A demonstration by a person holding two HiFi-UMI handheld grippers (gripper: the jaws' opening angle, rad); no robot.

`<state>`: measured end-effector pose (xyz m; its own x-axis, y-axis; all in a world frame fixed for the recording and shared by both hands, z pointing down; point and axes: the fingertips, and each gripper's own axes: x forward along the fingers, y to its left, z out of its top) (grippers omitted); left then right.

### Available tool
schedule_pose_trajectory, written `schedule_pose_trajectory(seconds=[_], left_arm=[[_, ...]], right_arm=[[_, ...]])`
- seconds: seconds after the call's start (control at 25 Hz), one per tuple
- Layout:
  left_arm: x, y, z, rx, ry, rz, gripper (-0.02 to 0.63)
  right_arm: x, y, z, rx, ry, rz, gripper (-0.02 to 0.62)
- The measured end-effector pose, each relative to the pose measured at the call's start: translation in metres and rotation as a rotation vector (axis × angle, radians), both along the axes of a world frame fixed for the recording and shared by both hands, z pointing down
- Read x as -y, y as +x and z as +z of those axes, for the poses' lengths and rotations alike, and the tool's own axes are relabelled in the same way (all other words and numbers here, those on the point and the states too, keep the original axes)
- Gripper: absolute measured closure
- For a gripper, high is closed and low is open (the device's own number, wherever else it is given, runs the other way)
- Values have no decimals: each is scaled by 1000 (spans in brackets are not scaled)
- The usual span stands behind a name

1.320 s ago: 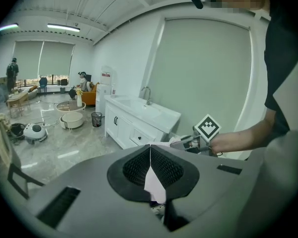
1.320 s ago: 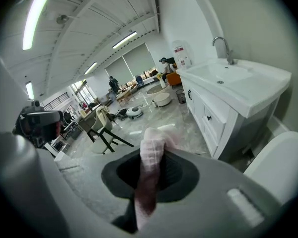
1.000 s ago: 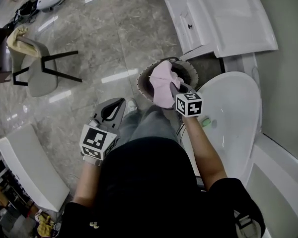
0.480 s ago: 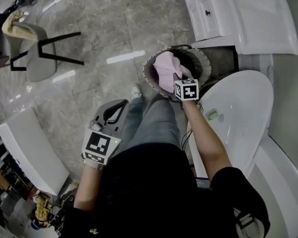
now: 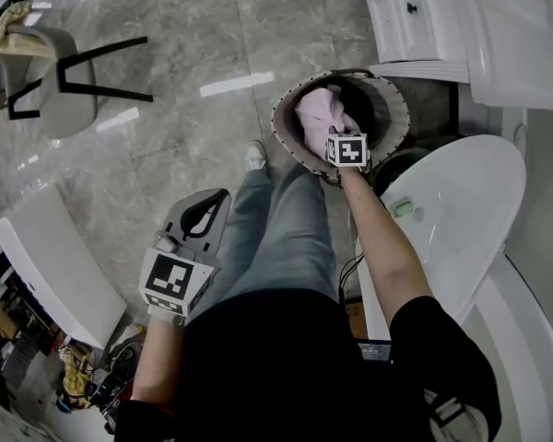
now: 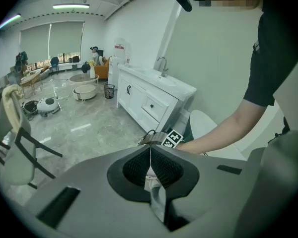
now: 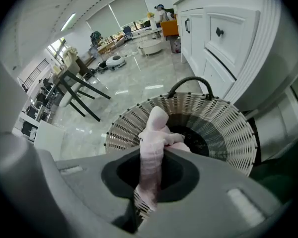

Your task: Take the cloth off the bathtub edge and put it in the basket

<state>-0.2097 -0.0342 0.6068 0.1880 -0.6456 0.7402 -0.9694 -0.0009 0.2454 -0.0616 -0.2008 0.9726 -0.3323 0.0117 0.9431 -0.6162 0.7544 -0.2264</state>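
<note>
A pink cloth hangs into the round woven basket on the floor. My right gripper is shut on it and points steeply down over the basket's mouth. In the right gripper view the cloth runs as a bunched strip between the jaws of the right gripper, with the basket and its dark handle right below. My left gripper hangs beside the person's left leg, its jaws together with nothing held. In its own view the left gripper looks toward the basket.
A white tub lies right of the basket, with a small green thing on its edge. A white vanity cabinet stands behind. The person's leg and shoe are beside the basket. A chair and a white bench are at left.
The right gripper has gone down with the pink cloth, from above the basket's rim into its mouth. The left gripper has sunk a little beside the leg.
</note>
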Motion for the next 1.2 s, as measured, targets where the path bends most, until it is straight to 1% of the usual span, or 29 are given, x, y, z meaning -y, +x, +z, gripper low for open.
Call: schedule_pose_trajectory(seconds=[0.28,0.56,0.68,0.84,1.2], left_arm=[[-21,9,42,-31,-61,-22,592],[-35,11,67,-44,-95,-57,592],[-40,15,73,-52,-104,-70,592],[-43,21,76,-62,-109,-75,592],[-33,20,63,-69,-73,-93,592]], right_arm=[[0,-3,67,-49,-8,-13,551],[-3,-1,103,-71,-3,-42,548],[-6,0,110,-93,-16,-52,535],[-8,4,112,-118,-27,-56,460],[-6,-9,90,-102,-9,-89,446]])
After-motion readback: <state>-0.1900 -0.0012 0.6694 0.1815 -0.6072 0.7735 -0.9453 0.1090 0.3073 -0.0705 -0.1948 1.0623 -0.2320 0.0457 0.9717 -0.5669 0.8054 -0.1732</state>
